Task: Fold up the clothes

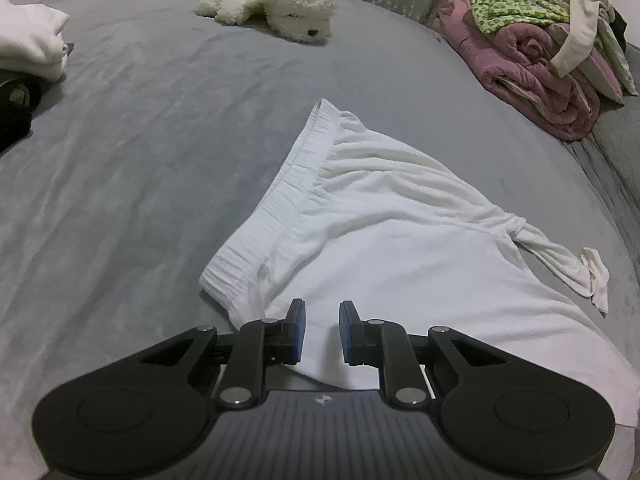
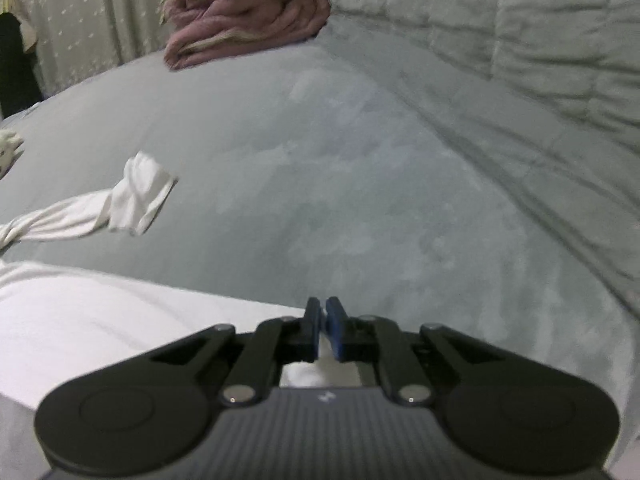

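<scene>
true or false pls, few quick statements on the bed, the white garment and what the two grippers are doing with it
1. The white garment lies spread on a grey bed cover. True.
2. The right gripper has its jaws wide apart. False: they are shut, with white cloth showing just behind the pads.
3. A white plush dog lies on the garment. False: it lies apart from it, farther back on the bed.
4. The left gripper has a gap between its pads, over the garment's near edge. True.
5. The pile of pink and green clothes is neatly folded. False: it is a crumpled heap.
</scene>
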`<state>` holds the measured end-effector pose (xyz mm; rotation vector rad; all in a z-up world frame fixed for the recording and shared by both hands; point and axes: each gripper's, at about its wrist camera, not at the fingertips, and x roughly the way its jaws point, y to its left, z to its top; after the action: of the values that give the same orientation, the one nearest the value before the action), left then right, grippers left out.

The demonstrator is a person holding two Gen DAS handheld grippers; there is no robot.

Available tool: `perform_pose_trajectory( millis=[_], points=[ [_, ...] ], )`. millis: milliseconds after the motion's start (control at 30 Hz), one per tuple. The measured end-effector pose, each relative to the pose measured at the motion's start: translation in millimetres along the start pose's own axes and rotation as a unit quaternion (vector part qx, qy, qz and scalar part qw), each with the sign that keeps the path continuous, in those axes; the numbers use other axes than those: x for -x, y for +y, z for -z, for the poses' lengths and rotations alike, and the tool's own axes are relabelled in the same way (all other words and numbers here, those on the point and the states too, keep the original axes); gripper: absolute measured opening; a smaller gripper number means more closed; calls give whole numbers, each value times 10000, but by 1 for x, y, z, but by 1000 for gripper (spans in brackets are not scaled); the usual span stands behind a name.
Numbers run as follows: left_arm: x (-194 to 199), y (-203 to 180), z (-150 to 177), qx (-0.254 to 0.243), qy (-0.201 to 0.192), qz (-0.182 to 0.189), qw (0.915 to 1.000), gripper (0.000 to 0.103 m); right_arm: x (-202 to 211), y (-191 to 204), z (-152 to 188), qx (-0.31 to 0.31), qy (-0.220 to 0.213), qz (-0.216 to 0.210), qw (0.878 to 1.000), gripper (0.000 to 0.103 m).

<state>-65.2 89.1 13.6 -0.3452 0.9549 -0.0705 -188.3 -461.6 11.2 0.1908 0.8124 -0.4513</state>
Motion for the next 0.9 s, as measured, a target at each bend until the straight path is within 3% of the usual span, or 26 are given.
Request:
perform_pose_trajectory(
  millis=[133, 333, 567, 733, 800, 900],
  points=[
    [-2, 2, 0, 25, 1, -82, 10000, 17, 8, 3, -4, 123, -328, 153, 9993, 6],
    [-5, 1, 2, 22, 1, -136, 9999, 17, -7, 11, -11, 242, -218, 565, 9979, 6],
    [-6, 2, 1, 14, 2, -176, 9998, 17, 4, 21, -19, 417, -650, 759, 9941, 6],
    [-8, 0, 2, -24, 32, -157, 9999, 17, -29, 30, -8, 881, 14, 1260, 9881, 7],
    [-7, 0, 2, -24, 37, -142, 9999, 17, -26, 29, -7, 885, -70, 1416, 9859, 24],
    [-6, 2, 1, 37, 36, -106, 9999, 17, -9, 19, -10, 412, -293, 1193, 9916, 34]
  ],
)
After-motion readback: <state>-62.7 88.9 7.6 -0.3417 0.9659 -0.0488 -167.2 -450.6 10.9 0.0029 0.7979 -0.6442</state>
